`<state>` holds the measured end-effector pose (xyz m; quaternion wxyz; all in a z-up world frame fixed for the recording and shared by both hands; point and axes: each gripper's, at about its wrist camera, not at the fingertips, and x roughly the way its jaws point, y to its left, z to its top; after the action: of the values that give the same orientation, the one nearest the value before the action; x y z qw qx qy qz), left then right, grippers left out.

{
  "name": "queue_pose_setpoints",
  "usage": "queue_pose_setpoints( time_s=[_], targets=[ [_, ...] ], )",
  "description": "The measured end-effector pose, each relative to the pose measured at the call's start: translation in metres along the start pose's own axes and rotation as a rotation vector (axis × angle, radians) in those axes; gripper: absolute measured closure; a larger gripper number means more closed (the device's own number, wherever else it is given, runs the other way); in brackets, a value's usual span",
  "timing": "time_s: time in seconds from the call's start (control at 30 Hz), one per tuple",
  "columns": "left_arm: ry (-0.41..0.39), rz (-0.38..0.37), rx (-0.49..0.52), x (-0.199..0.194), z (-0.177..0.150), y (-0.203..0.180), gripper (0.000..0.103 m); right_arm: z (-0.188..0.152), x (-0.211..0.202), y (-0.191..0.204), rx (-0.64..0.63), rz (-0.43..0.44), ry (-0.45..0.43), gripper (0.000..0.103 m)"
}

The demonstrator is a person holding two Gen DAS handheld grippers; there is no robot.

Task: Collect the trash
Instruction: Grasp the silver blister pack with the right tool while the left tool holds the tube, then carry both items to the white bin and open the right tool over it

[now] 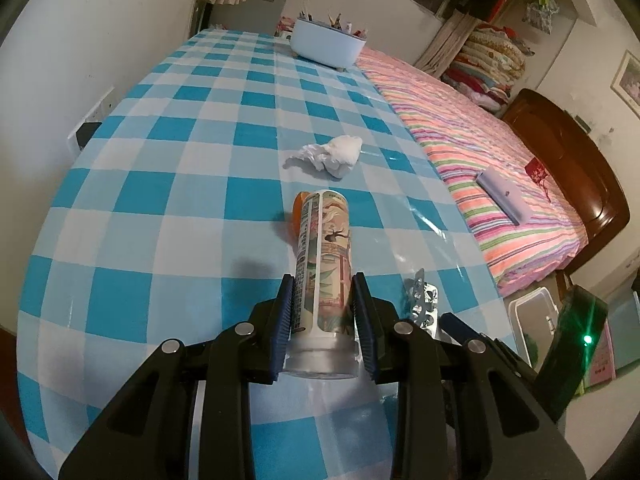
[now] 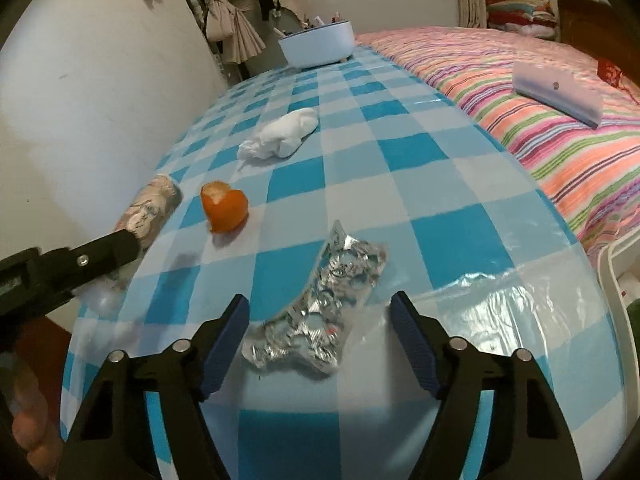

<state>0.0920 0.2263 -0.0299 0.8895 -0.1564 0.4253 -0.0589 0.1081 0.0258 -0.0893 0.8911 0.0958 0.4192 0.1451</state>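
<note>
Two grips: left gripper fingers clamp the bottle; right gripper fingers apart around foil wrapper.

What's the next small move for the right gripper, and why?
Probably close the right gripper on the foil wrapper. The wrapper already lies between its open pads on the checked tablecloth, not yet pressed. The left gripper is already shut on the printed bottle, so the right one is free.

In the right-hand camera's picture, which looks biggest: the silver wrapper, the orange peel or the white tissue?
1. Silver wrapper, though it lies nearest the camera, which enlarges it.
2. White tissue.
3. Orange peel.
The tissue lies farther off than the peel, so it is probably truly bigger.
</note>
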Motion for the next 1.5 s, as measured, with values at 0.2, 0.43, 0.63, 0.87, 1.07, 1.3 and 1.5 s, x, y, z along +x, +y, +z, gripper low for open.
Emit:
queue_pose_setpoints(
  time_s=[0.2,0.43,0.63,0.87,1.07,1.3,1.5],
  targets=[
    [-0.012,-0.007,-0.013,-0.006,-0.001,0.004,0.074,0.003,0.007,0.005,-0.016,0.003,0.017,0.060],
    [-0.008,-0.011,0.005,-0.003,-0.003,-0.007,0.074,0.004,0.006,-0.002,-0.008,0.078,0.027,0.071],
    [-0.034,-0.035,0.031,-0.010,0.001,-0.021,0.074,0.004,-0.007,-0.008,-0.012,0.101,-0.027,0.071],
    [-0.031,-0.039,0.074,-0.005,-0.002,-0.041,0.074,0.007,-0.020,-0.024,0.004,0.125,-0.061,0.071],
    [-0.024,-0.046,0.099,0.001,-0.002,-0.054,0.074,0.010,-0.033,-0.039,0.021,0.147,-0.089,0.071],
    [-0.021,-0.060,0.143,0.005,-0.004,-0.078,0.074,0.013,-0.050,-0.059,0.046,0.153,-0.131,0.071],
    [-0.006,-0.067,0.176,0.014,-0.007,-0.095,0.074,0.015,-0.062,-0.077,0.065,0.149,-0.157,0.071]
  ],
)
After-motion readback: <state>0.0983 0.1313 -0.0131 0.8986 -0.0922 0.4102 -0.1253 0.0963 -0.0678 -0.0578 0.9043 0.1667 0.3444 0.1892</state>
